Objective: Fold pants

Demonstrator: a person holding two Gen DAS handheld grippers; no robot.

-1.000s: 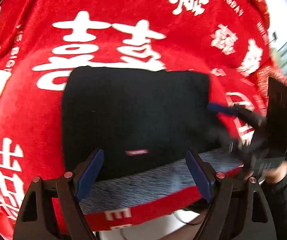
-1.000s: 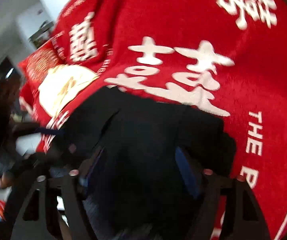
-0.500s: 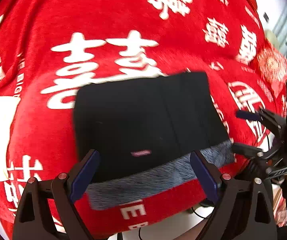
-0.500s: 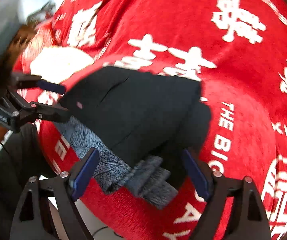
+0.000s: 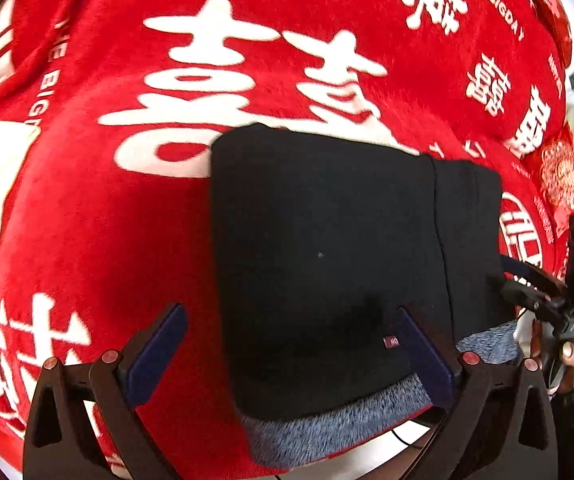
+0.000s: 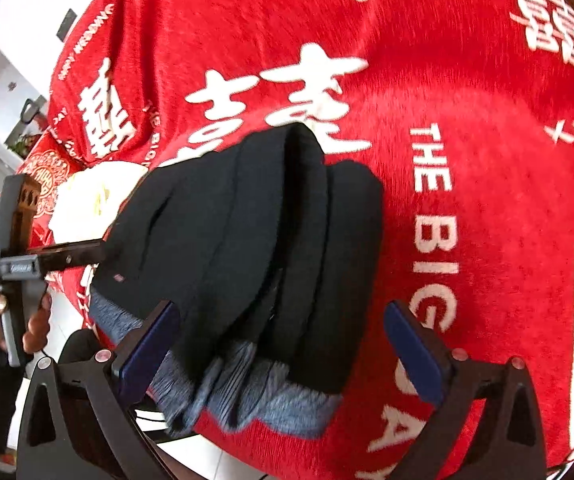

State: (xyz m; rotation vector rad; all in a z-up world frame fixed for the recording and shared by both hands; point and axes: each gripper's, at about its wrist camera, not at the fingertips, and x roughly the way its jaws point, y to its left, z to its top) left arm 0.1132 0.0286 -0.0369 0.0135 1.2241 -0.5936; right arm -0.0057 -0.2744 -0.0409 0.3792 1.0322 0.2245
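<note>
Folded black fleece-lined pants (image 5: 327,260) lie on the red printed blanket (image 5: 87,220), both claws, left claw (image 5: 295,356) and right claw (image 6: 283,348), having just spread wide and holding nothing, at its six-o'clock edge.

The pants (image 5: 327,248) are black with a grey fleecy lining exposed along the near edge, and lie folded into a compact, roughly rectangular stack flat on the red blanket (image 5: 107,220), close to its near edge. A small red label shows on the top layer near the lining edge. In the right wrist view the pants (image 6: 255,240) show several stacked layers, their lined ends bunched unevenly.
</note>
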